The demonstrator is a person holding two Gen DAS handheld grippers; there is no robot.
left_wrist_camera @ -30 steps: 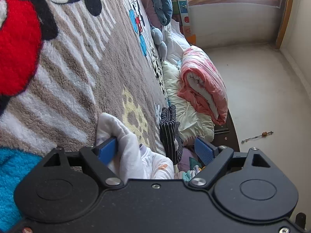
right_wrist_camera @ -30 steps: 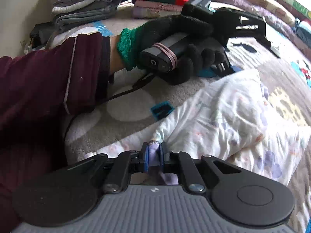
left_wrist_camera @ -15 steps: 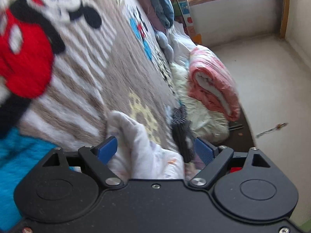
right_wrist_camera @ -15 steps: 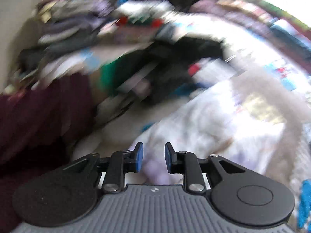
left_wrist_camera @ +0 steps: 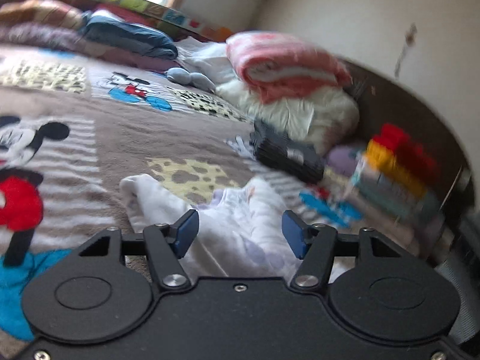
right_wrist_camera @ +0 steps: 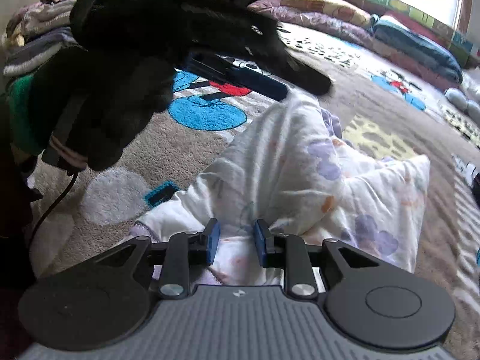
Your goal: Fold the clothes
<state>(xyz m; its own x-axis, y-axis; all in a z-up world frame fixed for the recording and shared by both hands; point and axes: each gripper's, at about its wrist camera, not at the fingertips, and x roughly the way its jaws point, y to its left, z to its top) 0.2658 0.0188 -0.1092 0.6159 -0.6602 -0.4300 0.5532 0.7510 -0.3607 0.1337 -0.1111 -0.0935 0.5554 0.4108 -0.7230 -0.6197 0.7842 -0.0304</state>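
Lying bunched on the blanket (right_wrist_camera: 375,111), the white garment (right_wrist_camera: 300,174) is not folded yet. The left gripper (left_wrist_camera: 240,232) is closing around it. The right gripper (right_wrist_camera: 235,243) is partly open, cloth between, not squeezed.

White garment (right_wrist_camera: 300,162) printed with purple and orange shapes, bunched and creased, lying on the bed's cartoon blanket (right_wrist_camera: 180,150), one fold peaked upward, purple-edged cuff (right_wrist_camera: 144,228) at the near end.
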